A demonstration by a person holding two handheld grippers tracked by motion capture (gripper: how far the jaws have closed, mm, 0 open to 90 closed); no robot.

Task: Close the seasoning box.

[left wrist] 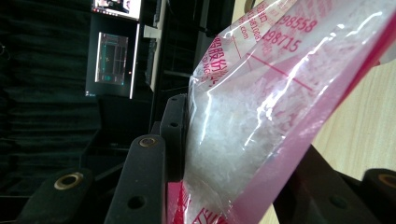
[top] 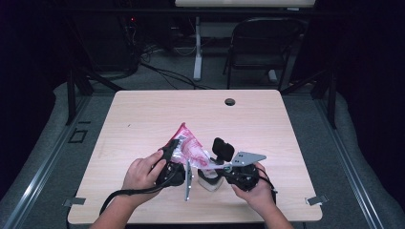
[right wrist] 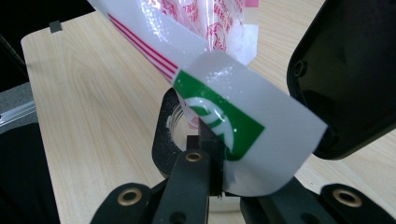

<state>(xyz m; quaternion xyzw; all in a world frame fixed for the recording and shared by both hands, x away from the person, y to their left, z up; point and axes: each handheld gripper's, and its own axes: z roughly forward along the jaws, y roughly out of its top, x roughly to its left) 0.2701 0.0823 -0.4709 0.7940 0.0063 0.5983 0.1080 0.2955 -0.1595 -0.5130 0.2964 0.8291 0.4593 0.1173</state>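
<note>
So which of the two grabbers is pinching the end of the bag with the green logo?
The right gripper. Its jaws are shut on the green-and-white flap of the plastic bag, while the left gripper grips the clear, red-printed part holding white crystals.

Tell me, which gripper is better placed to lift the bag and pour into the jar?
Probably the left gripper: it clamps the bag at its filled part, so raising it would tip the contents down. The right gripper pinches the low corner just above the jar.
</note>
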